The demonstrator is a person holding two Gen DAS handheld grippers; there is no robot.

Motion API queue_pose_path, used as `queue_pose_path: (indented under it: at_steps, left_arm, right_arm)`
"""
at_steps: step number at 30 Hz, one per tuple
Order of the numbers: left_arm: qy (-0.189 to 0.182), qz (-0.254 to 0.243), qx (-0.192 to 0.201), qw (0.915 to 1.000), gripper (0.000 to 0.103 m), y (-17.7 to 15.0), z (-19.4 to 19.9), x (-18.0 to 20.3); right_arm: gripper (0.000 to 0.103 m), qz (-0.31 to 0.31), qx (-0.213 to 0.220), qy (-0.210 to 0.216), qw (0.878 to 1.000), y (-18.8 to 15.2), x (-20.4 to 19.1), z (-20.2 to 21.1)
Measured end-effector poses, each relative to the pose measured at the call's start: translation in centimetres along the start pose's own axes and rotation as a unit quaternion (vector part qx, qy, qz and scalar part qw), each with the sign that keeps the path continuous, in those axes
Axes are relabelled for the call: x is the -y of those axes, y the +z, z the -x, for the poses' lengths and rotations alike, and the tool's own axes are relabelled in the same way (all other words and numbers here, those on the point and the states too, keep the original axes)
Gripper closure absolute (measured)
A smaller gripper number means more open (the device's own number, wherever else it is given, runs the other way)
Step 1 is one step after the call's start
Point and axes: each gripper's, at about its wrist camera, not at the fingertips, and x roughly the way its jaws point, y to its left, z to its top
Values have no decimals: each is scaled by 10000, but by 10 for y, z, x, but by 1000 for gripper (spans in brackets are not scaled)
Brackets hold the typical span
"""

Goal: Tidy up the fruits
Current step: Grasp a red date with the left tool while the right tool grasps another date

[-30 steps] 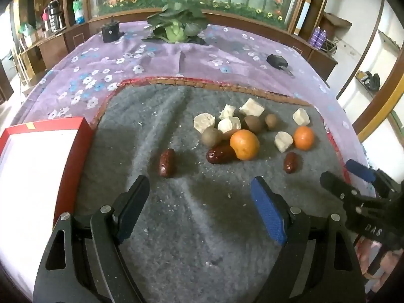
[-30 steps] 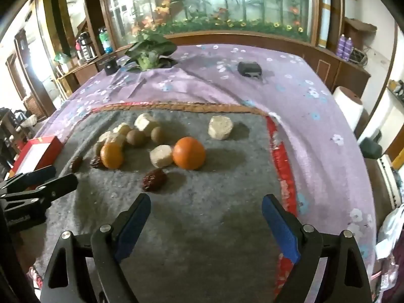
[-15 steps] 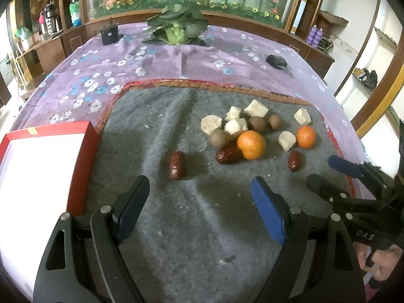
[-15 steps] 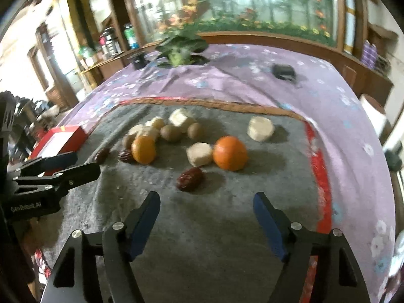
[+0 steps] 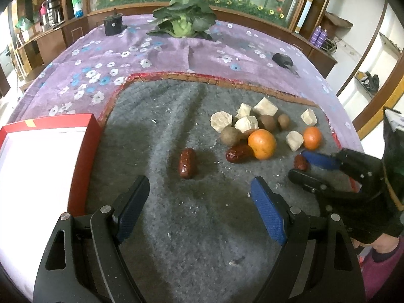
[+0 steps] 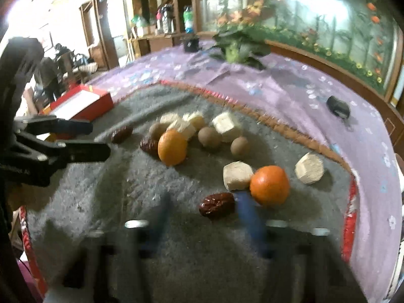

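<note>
**Tools poised, box not yet filled**

Left tool (image 5: pixel 199 202) is hanging low over the grey mat (image 5: pixel 202 240) with its blue pads spread wide and nothing between them. Right tool (image 6: pixel 204 217) is blurring in its own view, so its state there is hard to read; seen from the left wrist (image 5: pixel 303 162), its two fingers are standing apart, one on each side of a date (image 5: pixel 300 162), and not pressing on it as far as I can tell. I am reading that as a reach for this date, not yet a grip.

Just ahead of the left tool a second date (image 5: pixel 187 162) is lying alone, well apart from the rest. To the left the red box (image 5: pixel 85 156) is sitting on the mat's edge, and its white inside is showing no fruit, though glare is washing out part of it. Judging by this, sorting is only beginning: nothing seems to be placed yet.

Farther on, the pile is waiting. A third date (image 5: pixel 238 152) is touching a big orange (image 5: pixel 262 144); a smaller orange (image 5: pixel 312 138) is lying to the right, near a pale chunk (image 5: pixel 294 140). Behind them several brown round fruits (image 5: pixel 230 135) and more pale chunks (image 5: pixel 221 122) are crowding together.

Beyond the mat the purple flowered cloth (image 5: pixel 156 58) is covering the bench, with a leafy plant (image 5: pixel 183 21) and a small black object (image 5: pixel 282 59) far back.

Every piece is still needing a place, so nearly the whole job seems to be left.
</note>
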Motion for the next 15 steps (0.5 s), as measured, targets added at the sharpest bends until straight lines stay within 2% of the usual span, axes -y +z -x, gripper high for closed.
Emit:
queue_pose_path:
  at_steps: [3,10,13,14,15]
  left_arm:
    - [27,-2,-4,10000,20,1,-3,0]
    - [-104,28,-123,9999,20,5,-12,4]
    - [47,-30,-76,10000,20,8,-16,7]
    - [104,-49,-66,9999,22,9,-17,7]
    - [176,-71,-71,9998,32,10,-18,6]
  right_arm:
    - [75,-254,54,158,9995,-3,8,6]
    - [75,-581,150,222,9980,-15,9,18]
    - [75,-661,162,230,9974,-18,10,20]
    - [75,-672,165,246,9973,-18,10,21]
    - [75,-672,168,250,9973,-18,10,21]
